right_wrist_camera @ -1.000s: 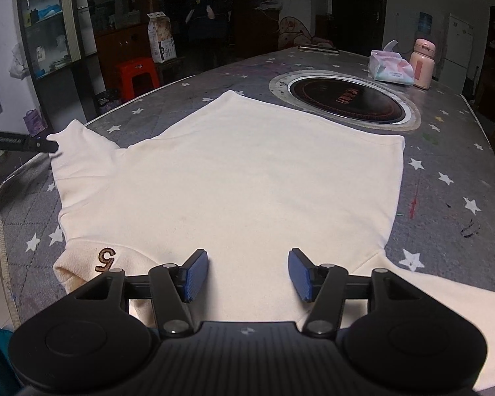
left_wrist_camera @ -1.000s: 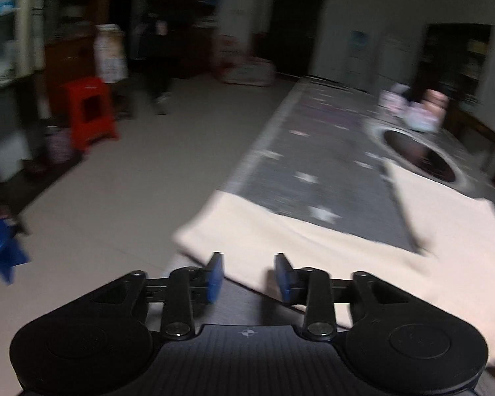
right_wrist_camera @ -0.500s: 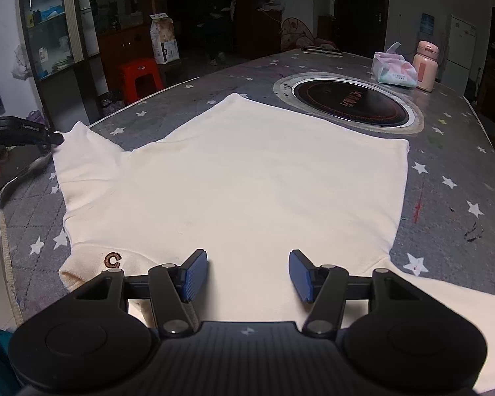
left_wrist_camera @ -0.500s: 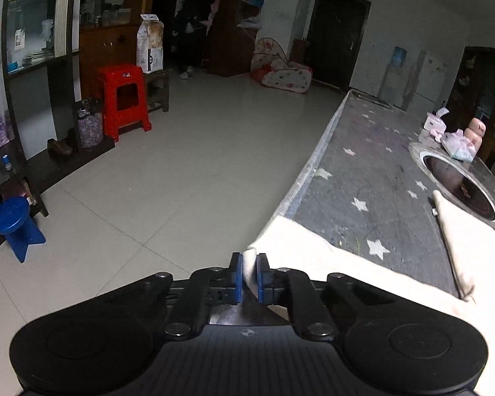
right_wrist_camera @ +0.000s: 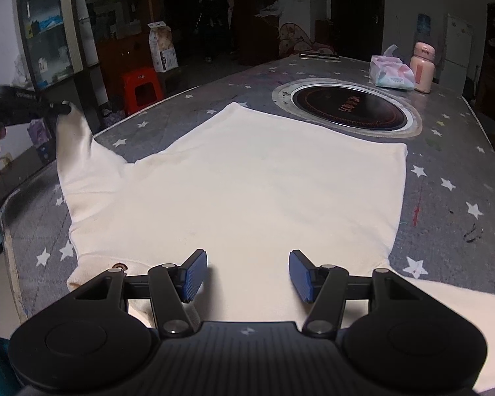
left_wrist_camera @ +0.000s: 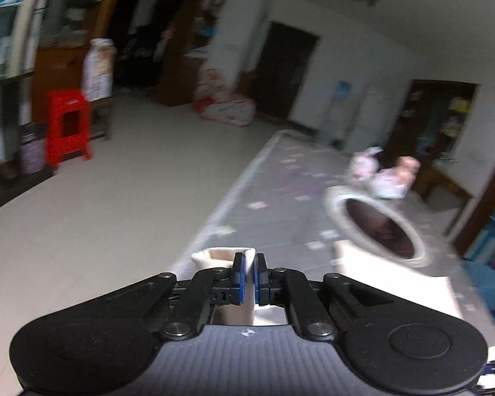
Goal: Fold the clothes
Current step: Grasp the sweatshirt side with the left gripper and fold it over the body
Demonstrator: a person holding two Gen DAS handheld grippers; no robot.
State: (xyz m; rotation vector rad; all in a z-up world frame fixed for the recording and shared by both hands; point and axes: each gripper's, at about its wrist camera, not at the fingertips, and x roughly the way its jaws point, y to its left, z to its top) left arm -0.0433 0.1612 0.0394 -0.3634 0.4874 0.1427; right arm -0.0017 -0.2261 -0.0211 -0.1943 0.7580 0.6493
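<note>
The left gripper pinches the cream cotton sweatshirt's sleeve cuff, lifting it off the star-patterned grey bench to fold inward; the right gripper hovers spread.

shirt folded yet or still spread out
Mostly spread: the shirt lies flat on the table; only its sleeve is lifted by the left gripper.

Beyond the cream garment the starred worktop lies bare on the right, while tissue pack and pink bottle crowd the far edge.
</note>
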